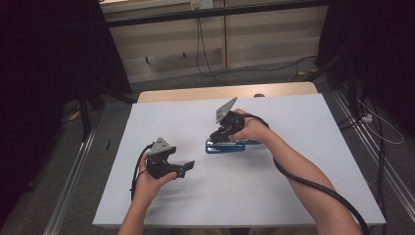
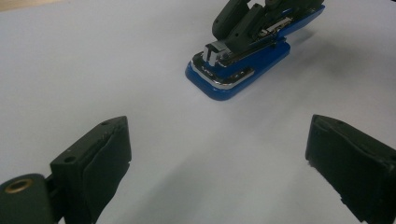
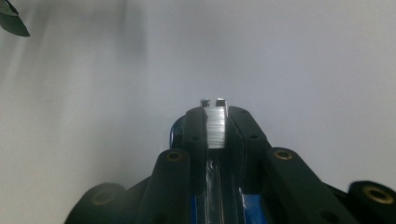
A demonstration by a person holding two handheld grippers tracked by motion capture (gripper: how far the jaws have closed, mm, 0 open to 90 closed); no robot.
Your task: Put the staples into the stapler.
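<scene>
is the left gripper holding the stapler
No, the left gripper is open over bare table, with the stapler farther off.

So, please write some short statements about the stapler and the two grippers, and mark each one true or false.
1. The stapler is red. False: it is blue.
2. The left gripper is open and holds nothing. True.
3. The right gripper is closed on a strip of staples at the stapler. True.
4. The stapler lies on the floor. False: it rests on the white table.
5. The left gripper touches the stapler. False: it is apart from it.
</scene>
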